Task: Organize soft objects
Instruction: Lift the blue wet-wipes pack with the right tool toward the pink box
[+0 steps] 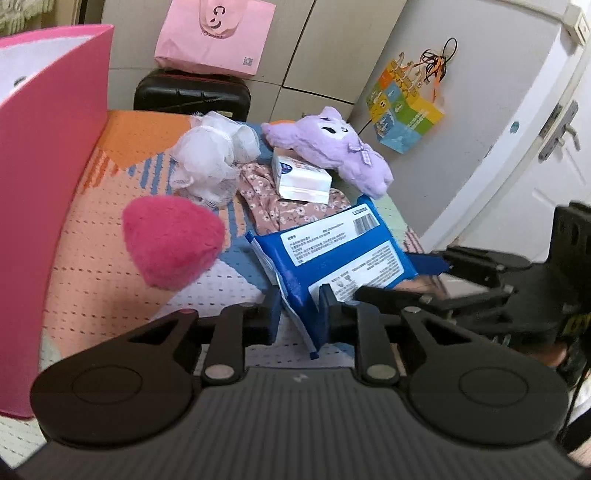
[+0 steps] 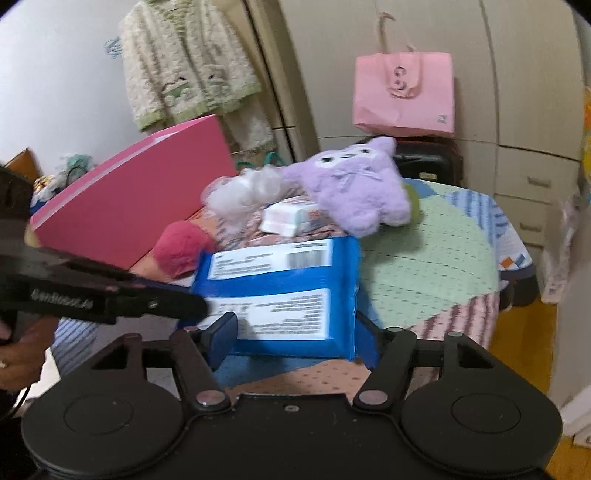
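Together, both grippers level, pinching blue pack (image 1: pixel 332 251).

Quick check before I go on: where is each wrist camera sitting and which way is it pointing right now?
Left wrist: behind the left hand-held gripper, facing over the table toward cupboards and a door; its fingers pinch the blue pack; the right hand-held gripper enters at the right.
Right wrist: behind the right hand-held gripper, facing the pink box and hanging jacket; its fingers straddle the pack; the left gripper and hand show at left.
Shared: pack, purple plush, red plush, pink bag.
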The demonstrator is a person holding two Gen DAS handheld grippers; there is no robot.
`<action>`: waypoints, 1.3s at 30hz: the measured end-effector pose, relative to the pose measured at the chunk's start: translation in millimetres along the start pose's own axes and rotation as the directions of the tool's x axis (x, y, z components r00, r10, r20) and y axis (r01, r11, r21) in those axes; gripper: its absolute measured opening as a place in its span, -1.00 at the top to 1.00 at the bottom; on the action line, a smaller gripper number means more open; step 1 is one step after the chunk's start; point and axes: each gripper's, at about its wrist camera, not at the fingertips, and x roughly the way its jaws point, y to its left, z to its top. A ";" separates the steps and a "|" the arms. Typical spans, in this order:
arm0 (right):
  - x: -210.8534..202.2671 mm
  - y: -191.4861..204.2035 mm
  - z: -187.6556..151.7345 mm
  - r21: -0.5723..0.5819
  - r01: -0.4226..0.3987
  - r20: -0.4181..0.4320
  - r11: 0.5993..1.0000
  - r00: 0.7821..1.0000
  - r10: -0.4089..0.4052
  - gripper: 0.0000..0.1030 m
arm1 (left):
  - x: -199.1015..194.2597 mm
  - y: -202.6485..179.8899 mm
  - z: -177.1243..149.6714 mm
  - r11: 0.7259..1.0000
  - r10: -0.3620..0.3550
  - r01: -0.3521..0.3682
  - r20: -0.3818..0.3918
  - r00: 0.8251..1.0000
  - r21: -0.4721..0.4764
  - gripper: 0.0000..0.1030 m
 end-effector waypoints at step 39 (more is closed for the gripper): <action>-60.4 187.8 -7.2 -0.076 0.130 -0.065 0.989 0.989 -0.135 -0.60 | -145.4 28.3 -20.0 0.986 -0.149 0.159 -0.178 0.973 0.044 0.45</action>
